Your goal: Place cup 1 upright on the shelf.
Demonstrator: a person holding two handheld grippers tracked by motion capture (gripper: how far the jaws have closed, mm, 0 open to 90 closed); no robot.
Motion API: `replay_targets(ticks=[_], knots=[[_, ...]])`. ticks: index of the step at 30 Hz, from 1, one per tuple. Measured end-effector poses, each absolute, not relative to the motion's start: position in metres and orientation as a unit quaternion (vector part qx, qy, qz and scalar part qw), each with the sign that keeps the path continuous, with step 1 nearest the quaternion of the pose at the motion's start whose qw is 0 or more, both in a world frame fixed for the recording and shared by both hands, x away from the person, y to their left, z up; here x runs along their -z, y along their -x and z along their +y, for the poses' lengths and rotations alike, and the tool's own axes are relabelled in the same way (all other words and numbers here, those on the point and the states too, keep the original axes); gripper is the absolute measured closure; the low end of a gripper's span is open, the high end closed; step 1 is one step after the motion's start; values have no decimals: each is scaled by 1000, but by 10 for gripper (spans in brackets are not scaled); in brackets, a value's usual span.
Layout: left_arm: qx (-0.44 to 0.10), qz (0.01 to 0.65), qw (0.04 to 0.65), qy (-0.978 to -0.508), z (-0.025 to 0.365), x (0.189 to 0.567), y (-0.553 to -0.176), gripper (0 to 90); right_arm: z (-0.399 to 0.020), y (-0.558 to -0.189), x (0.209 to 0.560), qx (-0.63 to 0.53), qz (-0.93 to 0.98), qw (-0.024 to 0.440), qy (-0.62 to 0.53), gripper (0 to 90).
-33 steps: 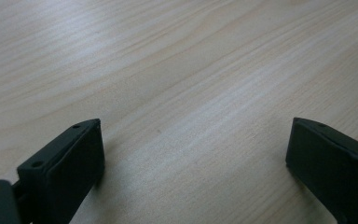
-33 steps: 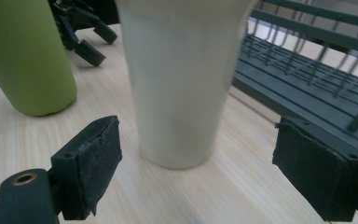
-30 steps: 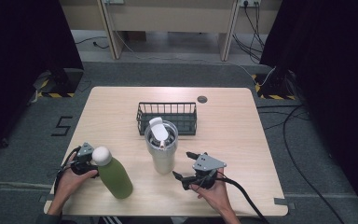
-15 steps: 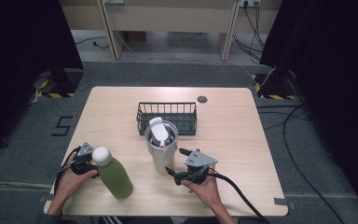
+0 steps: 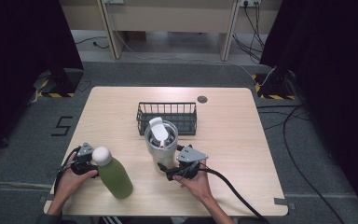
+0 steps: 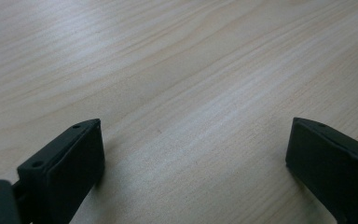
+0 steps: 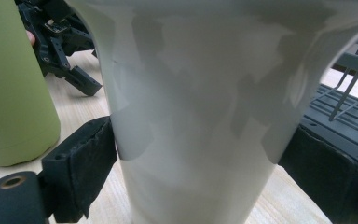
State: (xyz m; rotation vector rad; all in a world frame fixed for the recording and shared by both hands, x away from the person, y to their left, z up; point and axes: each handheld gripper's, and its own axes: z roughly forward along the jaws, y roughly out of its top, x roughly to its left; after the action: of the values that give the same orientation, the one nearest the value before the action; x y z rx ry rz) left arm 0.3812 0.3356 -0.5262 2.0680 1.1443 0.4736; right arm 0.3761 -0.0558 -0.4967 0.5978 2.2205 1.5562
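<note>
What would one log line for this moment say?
right hand-held gripper: jaws around steel tumbler | left hand-held gripper: open, empty, beside green bottle | wire basket: behind tumbler

One green bottle (image 5: 114,175), one steel tumbler (image 5: 161,142), one wire basket (image 5: 168,113), two claws.

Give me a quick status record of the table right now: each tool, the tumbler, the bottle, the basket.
right tool: jaws either side of the tumbler's lower body, left pad touching, right pad close; grip not confirmed
left tool: open over bare wood, holding nothing
tumbler: upright, lid on, in front of the basket
green bottle: upright, white cap, beside the left tool
wire basket: mid-table, behind the tumbler
table: light wood
</note>
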Motion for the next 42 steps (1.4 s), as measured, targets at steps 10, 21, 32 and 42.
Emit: replay_targets(ticks=[10,21,32,42], knots=[[-183,443,357,-801,336,526,-381,37,-51,-380,500,-557,784,181,-208,102],[-183,443,358,-801,336,526,-381,37,-47,-384,504,-568,777,180,-204,85],[-184,443,357,-801,336,526,-381,38,-40,-389,510,-579,769,182,-201,87],[-184,443,358,-801,336,526,-381,38,-38,-392,512,-591,761,171,-204,102]])
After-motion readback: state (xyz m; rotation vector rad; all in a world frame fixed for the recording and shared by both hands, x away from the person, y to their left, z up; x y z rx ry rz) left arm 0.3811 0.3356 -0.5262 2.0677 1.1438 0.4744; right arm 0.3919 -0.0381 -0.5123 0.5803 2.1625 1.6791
